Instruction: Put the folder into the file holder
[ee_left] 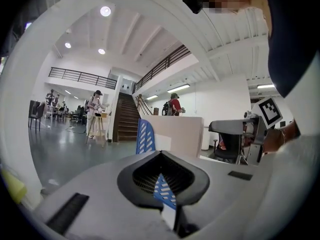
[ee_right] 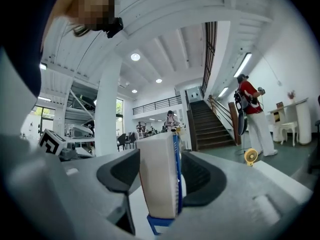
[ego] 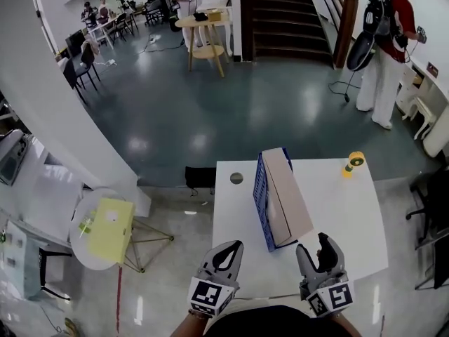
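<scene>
A blue slatted file holder stands on the white table with a beige folder inside it, leaning right. My right gripper is open just short of its near end. Looking along the right jaws, the folder and the holder's blue wall show between them with no pad pressing. My left gripper is shut and holds nothing, near the table's front edge, left of the holder. In the left gripper view the holder and folder rise beyond the shut tips.
A small yellow roll sits at the table's far right, and a round cable hole at its far left. A round side table with a yellow sheet stands to the left and a black chair to the right. A person stands by the stairs.
</scene>
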